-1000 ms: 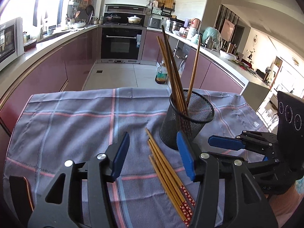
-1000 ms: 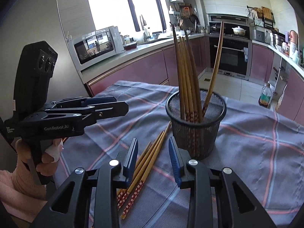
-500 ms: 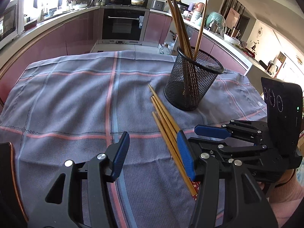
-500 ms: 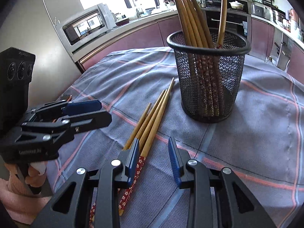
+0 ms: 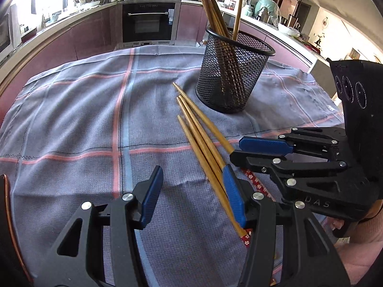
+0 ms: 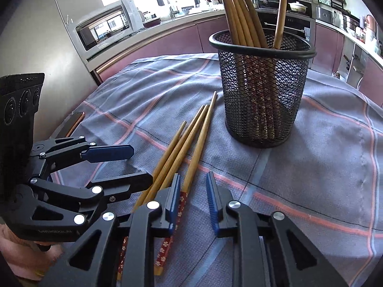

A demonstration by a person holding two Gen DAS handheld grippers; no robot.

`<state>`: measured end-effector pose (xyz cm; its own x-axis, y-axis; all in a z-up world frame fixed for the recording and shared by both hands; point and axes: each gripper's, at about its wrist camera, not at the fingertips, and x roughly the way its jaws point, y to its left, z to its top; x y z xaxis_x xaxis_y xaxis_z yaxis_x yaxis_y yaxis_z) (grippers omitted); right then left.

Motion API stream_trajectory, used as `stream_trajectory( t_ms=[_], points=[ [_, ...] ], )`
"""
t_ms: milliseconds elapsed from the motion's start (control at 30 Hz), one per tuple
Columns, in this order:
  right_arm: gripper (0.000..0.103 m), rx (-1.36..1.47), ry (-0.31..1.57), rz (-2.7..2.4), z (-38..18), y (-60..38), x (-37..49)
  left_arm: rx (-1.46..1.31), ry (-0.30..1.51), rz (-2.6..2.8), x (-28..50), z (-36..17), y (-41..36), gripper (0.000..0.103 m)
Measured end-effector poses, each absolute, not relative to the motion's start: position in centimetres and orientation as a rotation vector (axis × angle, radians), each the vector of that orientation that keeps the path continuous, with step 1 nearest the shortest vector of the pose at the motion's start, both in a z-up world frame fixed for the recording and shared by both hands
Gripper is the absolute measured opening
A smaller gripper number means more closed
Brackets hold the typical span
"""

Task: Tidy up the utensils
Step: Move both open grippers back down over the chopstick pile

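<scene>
Between the closing right tongs (image 6: 192, 201) lies one chopstick (image 6: 195, 148).

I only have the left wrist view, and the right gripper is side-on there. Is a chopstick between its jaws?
Observer: Yes. The right gripper is closing around one loose chopstick, which lies against one pad and is not clamped yet.
Operator: Which end of it?
Observer: Near its red flowered end.
Operator: And the ones already stowed?
Observer: In the mesh cup, the stowed chopsticks stand flowered ends down.
</scene>
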<state>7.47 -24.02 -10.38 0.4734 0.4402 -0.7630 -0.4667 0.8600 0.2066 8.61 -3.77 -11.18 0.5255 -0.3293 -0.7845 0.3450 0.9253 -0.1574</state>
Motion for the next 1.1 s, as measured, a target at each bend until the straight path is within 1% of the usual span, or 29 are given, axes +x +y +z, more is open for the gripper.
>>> stream_trajectory(
  t_ms=[133,333,467,567,633,700,800,867,967,1000,1033,1067,1100],
  points=[
    [0.01,-0.026,0.928,0.545,-10.5,-24.4,7.5,0.028,0.943,-0.399,8.7,-11.5,-4.0,0.05],
    [0.009,-0.008,0.932,0.543,-10.5,-25.2,7.3,0.03,0.944,-0.402,8.8,-11.6,-3.7,0.046],
    [0.009,-0.003,0.931,0.545,-10.5,-25.3,7.3,0.035,0.944,-0.404,8.9,-11.7,-3.7,0.046],
    [0.009,0.0,0.93,0.546,-10.6,-25.4,7.2,0.04,0.942,-0.4,8.9,-11.7,-3.7,0.044],
    [0.009,0.002,0.93,0.546,-10.6,-25.4,7.2,0.052,0.943,-0.388,8.9,-11.8,-3.6,0.037],
    [0.009,0.003,0.93,0.546,-10.5,-25.6,7.0,0.064,0.944,-0.374,9.1,-11.8,-3.4,0.026],
    [0.007,0.004,0.931,0.548,-10.5,-25.7,6.9,0.055,0.951,-0.372,9.6,-11.7,-3.0,0.019],
    [0.007,0.004,0.934,0.553,-10.5,-25.7,6.7,0.046,0.955,-0.374,9.9,-11.7,-2.8,0.018],
    [0.008,-0.006,0.944,0.561,-10.4,-25.7,6.3,0.052,0.957,-0.371,9.8,-11.8,-2.7,0.019],
    [0.008,-0.011,0.946,0.556,-10.4,-25.7,6.3,0.052,0.96,-0.375,9.9,-11.7,-2.8,0.024],
    [0.01,-0.012,0.945,0.546,-10.3,-25.7,6.4,0.049,0.962,-0.39,9.8,-11.7,-2.8,0.028],
    [0.01,-0.011,0.946,0.542,-10.3,-25.6,6.6,0.059,0.959,-0.396,9.8,-11.6,-3.0,0.034],
    [0.011,-0.017,0.944,0.539,-10.3,-25.4,6.8,0.08,0.956,-0.383,9.8,-11.6,-3.3,0.036]
  ],
)
